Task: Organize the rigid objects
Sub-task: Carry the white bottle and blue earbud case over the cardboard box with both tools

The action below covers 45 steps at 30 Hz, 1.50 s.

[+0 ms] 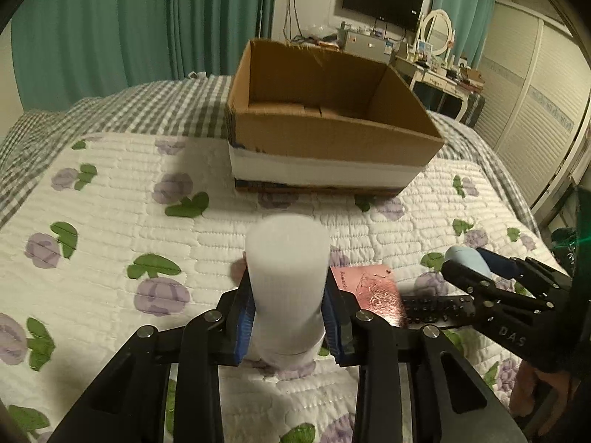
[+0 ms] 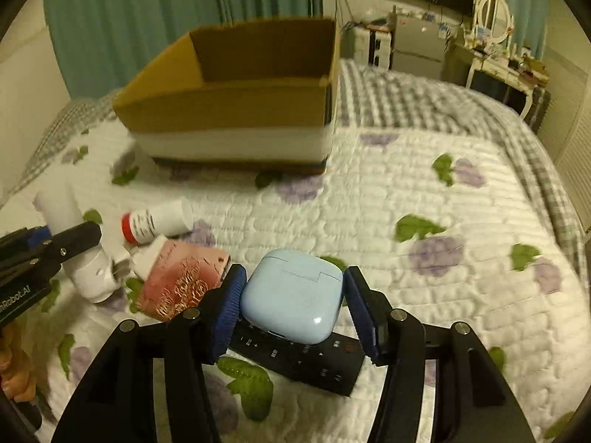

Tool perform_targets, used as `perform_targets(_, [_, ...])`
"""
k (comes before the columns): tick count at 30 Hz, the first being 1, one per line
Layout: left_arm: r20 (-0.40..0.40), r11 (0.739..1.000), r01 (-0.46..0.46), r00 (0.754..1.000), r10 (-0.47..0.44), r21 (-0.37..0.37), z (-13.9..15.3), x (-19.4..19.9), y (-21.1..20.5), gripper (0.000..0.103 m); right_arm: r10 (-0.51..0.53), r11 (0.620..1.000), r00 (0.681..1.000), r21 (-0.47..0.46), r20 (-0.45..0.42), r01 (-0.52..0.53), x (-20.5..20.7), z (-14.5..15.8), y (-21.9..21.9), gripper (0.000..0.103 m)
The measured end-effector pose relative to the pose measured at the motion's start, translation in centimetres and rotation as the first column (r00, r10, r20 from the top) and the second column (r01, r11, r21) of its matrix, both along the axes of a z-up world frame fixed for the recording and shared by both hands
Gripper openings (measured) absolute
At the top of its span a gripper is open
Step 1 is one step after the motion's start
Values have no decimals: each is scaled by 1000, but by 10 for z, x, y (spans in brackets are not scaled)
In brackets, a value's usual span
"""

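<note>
- Left tool (image 1: 290, 317): black linked arms, silver round screws, ribbed blue pads.
- Right tool (image 2: 293, 312): same black frame, blue pads; white "DAS" lettering on its side.

A bed (image 1: 110, 192) with a flowered quilt stands before green curtains (image 1: 110, 26), with a dark television (image 1: 382, 0) on the pale wall, a white dressing table (image 1: 439, 77) with round mirror (image 1: 436, 31), and sliding wardrobe doors (image 1: 532, 110).
</note>
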<state>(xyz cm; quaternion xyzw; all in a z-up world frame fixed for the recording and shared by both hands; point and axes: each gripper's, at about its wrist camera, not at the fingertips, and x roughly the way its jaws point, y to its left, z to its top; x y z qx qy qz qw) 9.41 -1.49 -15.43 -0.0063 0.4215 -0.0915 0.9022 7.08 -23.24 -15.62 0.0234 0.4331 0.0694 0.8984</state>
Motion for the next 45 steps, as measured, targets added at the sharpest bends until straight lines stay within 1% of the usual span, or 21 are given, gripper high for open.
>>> perform_targets(3, [28,1000,-8,1000,8,-3,16,-4,3,33,1,1000,999,9,43,-1,-9,21,4,55])
perform_targets(7, [77,1000,-3,997,4,-8,42,-12,5,33,15,1000,992,11,127,-17,-21,58,8,55])
perform_targets(10, [124,1000,4,992,-3,-6,65,-19,3,33,30,1000,985,1,167,-30,-29,80,9,55])
perform_targets(12, [150,1000,13,989,-10,-19,79,-23,3,33,31,999,981,9,190,-33,-33,94,10,55])
perform_targets(14, [183,1000,23,983,-20,-15,93,-26,1,33,31,999,975,10,219,-34,-39,109,10,55])
perform_targets(17, [237,999,33,971,-29,-13,116,-28,1,33,30,999,960,0,278,-32,-48,135,11,55])
perform_targets(20, [275,999,40,961,-30,-28,137,-26,4,33,25,1000,943,8,333,-29,-53,160,9,55])
perform_targets(26, [332,999,36,943,-23,-34,164,-17,9,33,47,999,897,-18,439,-44,-57,208,15,55])
perform_targets(30, [368,999,33,930,-18,-36,179,-7,11,33,68,998,874,-31,482,-60,-49,230,22,55])
perform_targets(34, [391,999,34,920,-17,-37,190,6,10,33,82,997,862,-36,501,-74,-33,242,25,55])
perform_targets(38, [402,999,32,916,-18,-29,191,30,6,33,94,996,859,-50,503,-79,-10,242,29,55])
perform_targets(41, [388,999,26,922,-15,-23,183,53,3,33,100,995,867,-46,488,-90,10,234,27,55])
perform_targets(45, [348,999,32,937,-25,-15,163,87,-3,33,112,994,886,-53,451,-99,41,213,26,55])
